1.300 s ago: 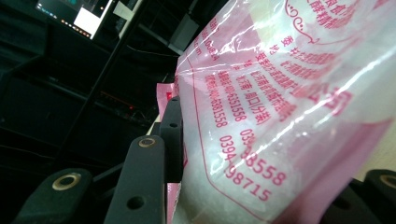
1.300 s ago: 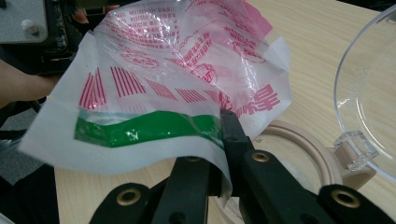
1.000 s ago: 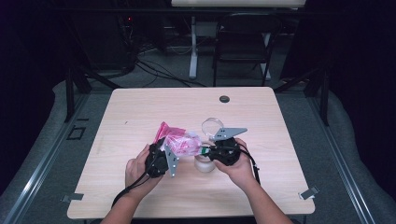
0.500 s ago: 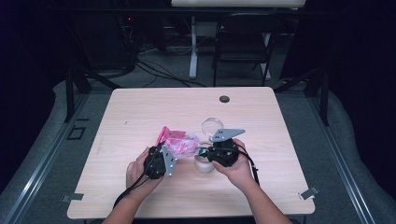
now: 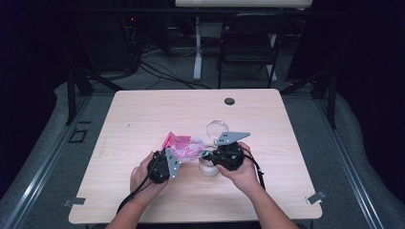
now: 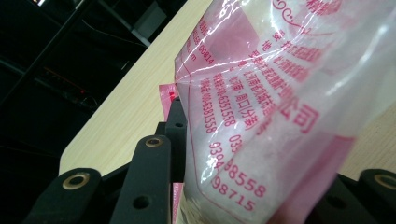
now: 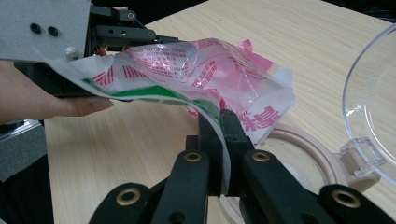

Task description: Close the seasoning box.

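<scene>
A pink-printed clear plastic bag (image 5: 184, 145) with white powder in it hangs between both grippers over the table's front middle. My left gripper (image 5: 173, 156) is shut on the bag's left end; in the left gripper view the bag (image 6: 280, 107) hides the right jaw. My right gripper (image 7: 219, 119) is shut on the bag's green-striped edge (image 7: 201, 70), just above a small round jar (image 5: 208, 167). The jar's cream rim (image 7: 310, 156) lies under the bag's lower corner, and its clear hinged lid (image 7: 373, 107) stands open. My right gripper (image 5: 207, 153) sits right of the bag.
The light wood table (image 5: 143, 114) has a small dark round cap (image 5: 229, 101) near its far edge. The jar's open lid (image 5: 217, 128) points toward the far side. A chair (image 5: 248, 38) and cables stand on the floor beyond the table.
Both grippers still hold the bag. It has shifted slightly to the right, toward the jar.
</scene>
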Motion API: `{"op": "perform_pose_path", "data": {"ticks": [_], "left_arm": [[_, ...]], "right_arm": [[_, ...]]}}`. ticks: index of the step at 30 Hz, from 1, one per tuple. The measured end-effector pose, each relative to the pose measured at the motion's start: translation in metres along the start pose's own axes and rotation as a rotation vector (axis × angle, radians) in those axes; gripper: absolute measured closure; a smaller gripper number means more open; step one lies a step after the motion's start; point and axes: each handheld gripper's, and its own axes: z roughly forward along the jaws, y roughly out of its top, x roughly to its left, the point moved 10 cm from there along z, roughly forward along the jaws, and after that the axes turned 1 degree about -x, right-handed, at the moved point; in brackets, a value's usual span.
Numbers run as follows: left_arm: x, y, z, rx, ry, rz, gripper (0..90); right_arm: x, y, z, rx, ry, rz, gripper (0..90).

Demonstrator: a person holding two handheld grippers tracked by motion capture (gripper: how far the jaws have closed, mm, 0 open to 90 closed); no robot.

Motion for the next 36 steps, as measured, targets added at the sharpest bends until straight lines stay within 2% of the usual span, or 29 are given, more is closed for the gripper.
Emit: {"op": "perform_pose_path", "data": {"ticks": [13,20,23,30,36], "left_arm": [[-0.006,-0.006,0.007,0.014,-0.076,-0.076,70.6],[-0.010,-0.009,0.010,0.020,-0.101,-0.091,70.9],[-0.013,-0.011,0.013,0.030,-0.133,-0.109,71.0],[-0.018,-0.019,0.021,0.050,-0.198,-0.181,71.6],[-0.022,-0.026,0.025,0.079,-0.265,-0.228,71.7]], "right_arm": [[0.000,-0.001,0.002,0.004,-0.010,-0.005,89.9],[0.000,-0.001,0.002,0.008,-0.012,-0.008,89.8],[0.001,0.000,0.002,0.002,-0.007,-0.005,89.4],[0.000,0.003,-0.001,-0.024,-0.003,0.009,85.1],[-0.004,0.005,-0.004,-0.043,-0.012,0.023,77.2]]}}
